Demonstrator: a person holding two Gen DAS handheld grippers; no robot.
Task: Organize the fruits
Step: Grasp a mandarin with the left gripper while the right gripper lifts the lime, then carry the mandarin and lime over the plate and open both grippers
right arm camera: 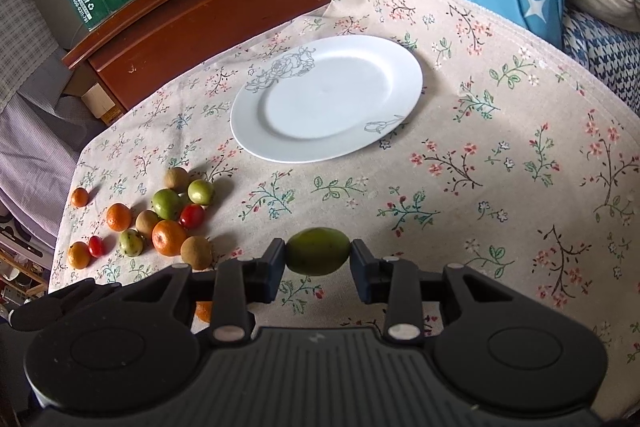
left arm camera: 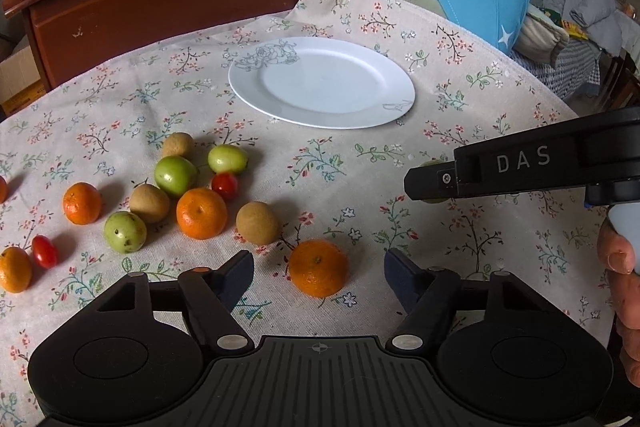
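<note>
One green fruit [right arm camera: 317, 251] clamped between right gripper [right arm camera: 317, 259] fingers; plate [right arm camera: 256, 131] ahead, bare. Carry level, lower onto plate, then release. Left gripper [left arm camera: 319, 277] fingers spread, tangerine [left arm camera: 318, 267] between, unpinched.

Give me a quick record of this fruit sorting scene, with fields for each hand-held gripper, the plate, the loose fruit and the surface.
left hand-held gripper: open, its fingers either side of a small orange mandarin on the cloth
right hand-held gripper: shut on an oval green fruit
round white ceramic plate: no fruit on it
loose fruit: cluster of oranges, green fruits, brown round fruits and red cherry tomatoes, to the left of the plate and nearer the cameras
surface: floral beige tablecloth
</note>
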